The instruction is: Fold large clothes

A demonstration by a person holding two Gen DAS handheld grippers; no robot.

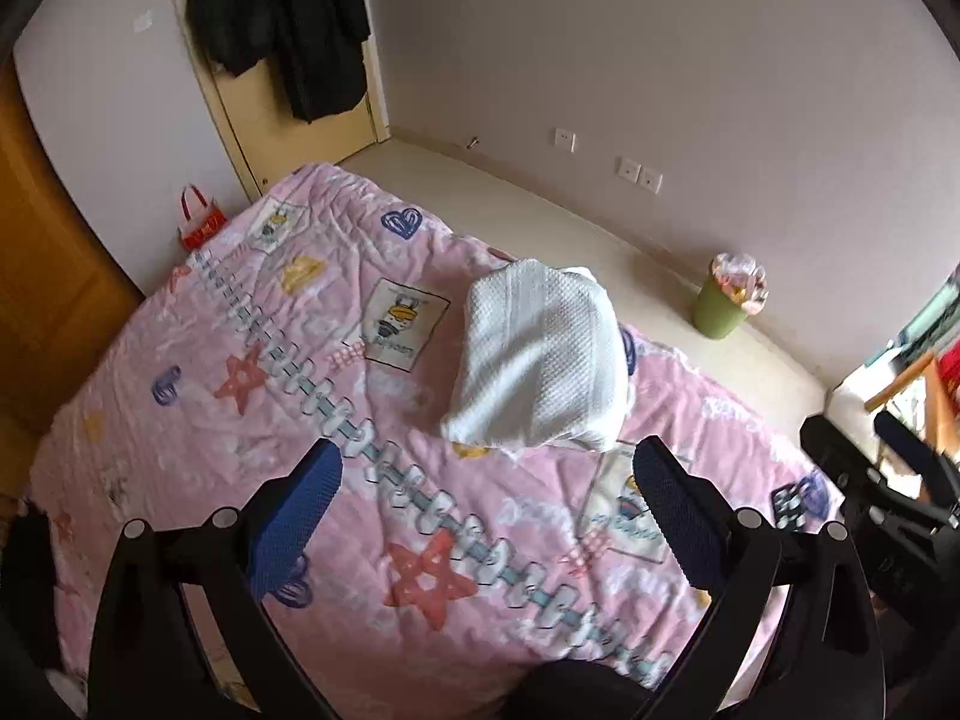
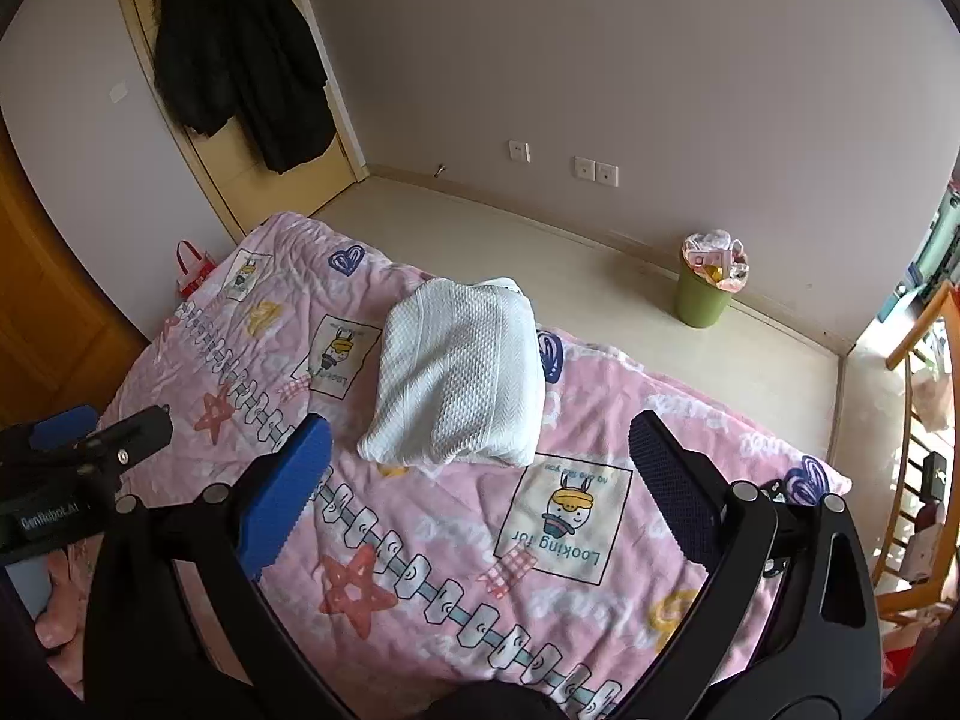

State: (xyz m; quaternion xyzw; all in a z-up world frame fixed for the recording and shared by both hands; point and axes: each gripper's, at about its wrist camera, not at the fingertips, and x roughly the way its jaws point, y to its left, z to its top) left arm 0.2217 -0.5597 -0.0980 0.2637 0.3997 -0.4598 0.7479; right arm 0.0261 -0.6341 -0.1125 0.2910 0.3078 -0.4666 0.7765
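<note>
A white waffle-knit garment point(image 1: 537, 363) point(image 2: 459, 375) lies folded into a compact bundle on the pink patterned bedspread point(image 1: 198, 420) point(image 2: 432, 540), near the bed's far edge. My left gripper point(image 1: 486, 480) hovers open above the bedspread, short of the bundle, nothing between its blue-padded fingers. My right gripper point(image 2: 480, 456) is also open and empty, held above the bed just in front of the bundle. The left gripper's body point(image 2: 66, 468) shows at the left edge of the right wrist view; the right gripper point(image 1: 870, 480) shows at the right edge of the left wrist view.
Dark coats point(image 1: 279, 18) point(image 2: 240, 54) hang on the door. A green waste bin point(image 1: 723, 306) point(image 2: 705, 291) stands on the floor by the wall. A red bag point(image 1: 201, 222) sits beside the bed's far corner. A wooden chair point(image 2: 912, 450) is at the right.
</note>
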